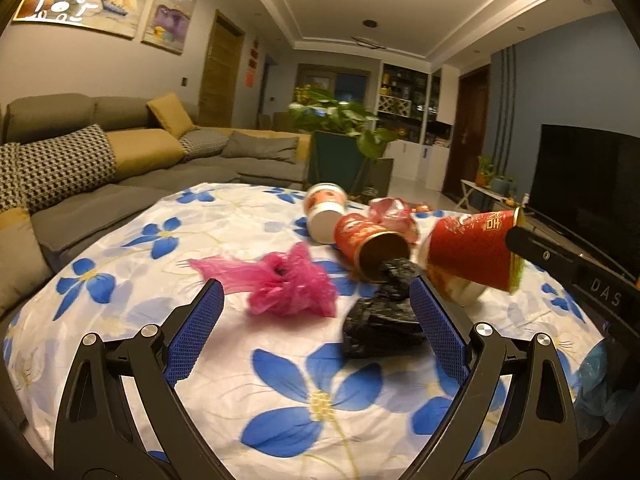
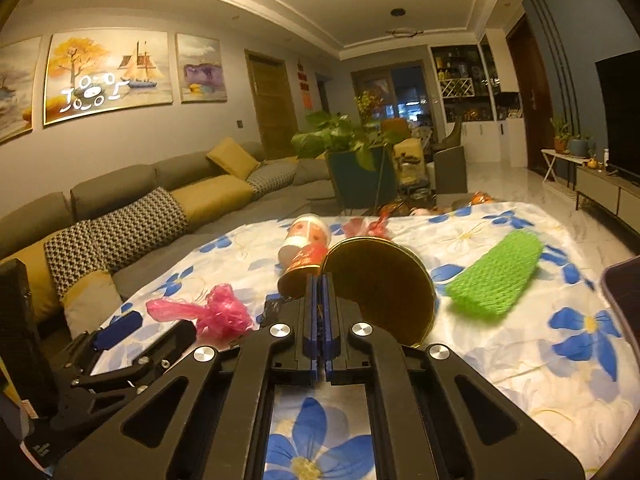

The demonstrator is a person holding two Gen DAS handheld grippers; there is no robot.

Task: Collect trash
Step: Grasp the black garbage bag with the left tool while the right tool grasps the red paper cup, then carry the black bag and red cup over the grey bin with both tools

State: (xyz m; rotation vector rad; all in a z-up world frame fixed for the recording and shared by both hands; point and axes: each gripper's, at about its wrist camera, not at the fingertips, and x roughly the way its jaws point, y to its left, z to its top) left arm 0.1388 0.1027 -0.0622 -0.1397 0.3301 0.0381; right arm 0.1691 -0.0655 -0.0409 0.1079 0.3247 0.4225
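Right gripper (image 2: 322, 296) pinches rim of red paper cup (image 1: 472, 252), lifted above floral table (image 1: 132, 288). Left gripper (image 1: 316, 320) spread wide, black bag (image 1: 380, 324) by its right finger. Thin rim hold risks cup slipping

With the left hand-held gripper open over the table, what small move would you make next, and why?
Probably ease the left hand-held gripper forward and close on the black bag: its jaws are open, and the bag lies loose beside its right finger.
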